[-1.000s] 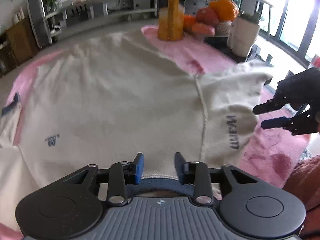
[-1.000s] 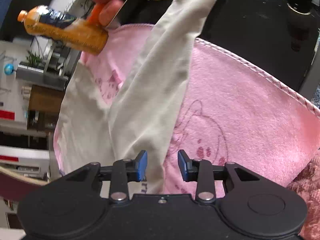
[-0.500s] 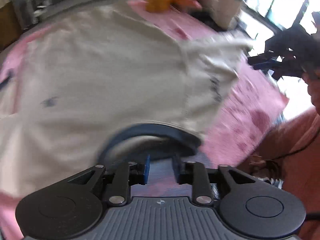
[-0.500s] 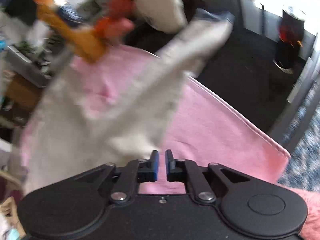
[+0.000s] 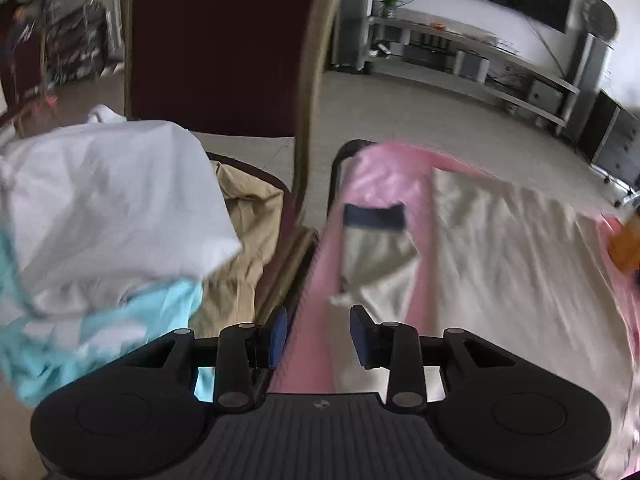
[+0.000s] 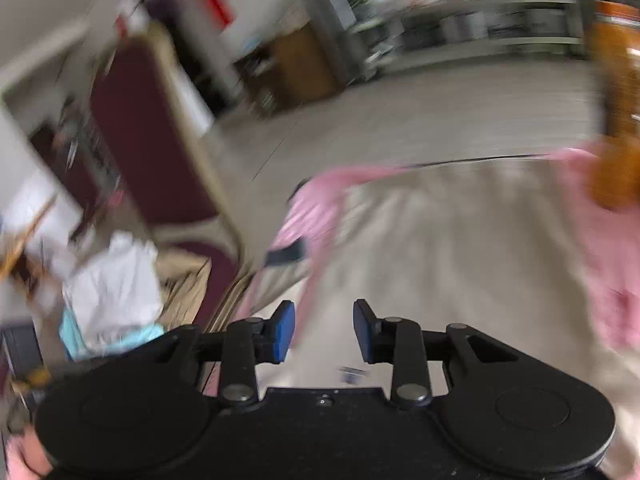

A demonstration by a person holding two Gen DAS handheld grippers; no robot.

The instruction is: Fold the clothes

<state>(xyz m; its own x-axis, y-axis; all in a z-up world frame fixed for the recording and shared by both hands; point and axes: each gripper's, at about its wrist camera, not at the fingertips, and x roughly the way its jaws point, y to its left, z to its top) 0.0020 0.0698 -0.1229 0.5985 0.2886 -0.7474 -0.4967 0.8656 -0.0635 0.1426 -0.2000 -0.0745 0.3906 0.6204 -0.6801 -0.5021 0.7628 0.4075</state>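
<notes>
A cream sweatshirt lies spread on a pink blanket. Its left sleeve, ending in a navy cuff, lies folded near the blanket's left edge. My left gripper hovers above that sleeve's lower end; its jaws are opening and nothing is between them. The blurred right wrist view shows the same cream sweatshirt and navy cuff. My right gripper hangs over the sweatshirt, jaws opening, nothing between its pads.
A chair with a dark red back stands left of the table, piled with white cloth, light-blue cloth and tan cloth. An orange bottle stands at the right. A TV shelf lines the far wall.
Both grippers swung left to the sweatshirt's other side. The right gripper let go of the right sleeve it held up. The left gripper left the collar.
</notes>
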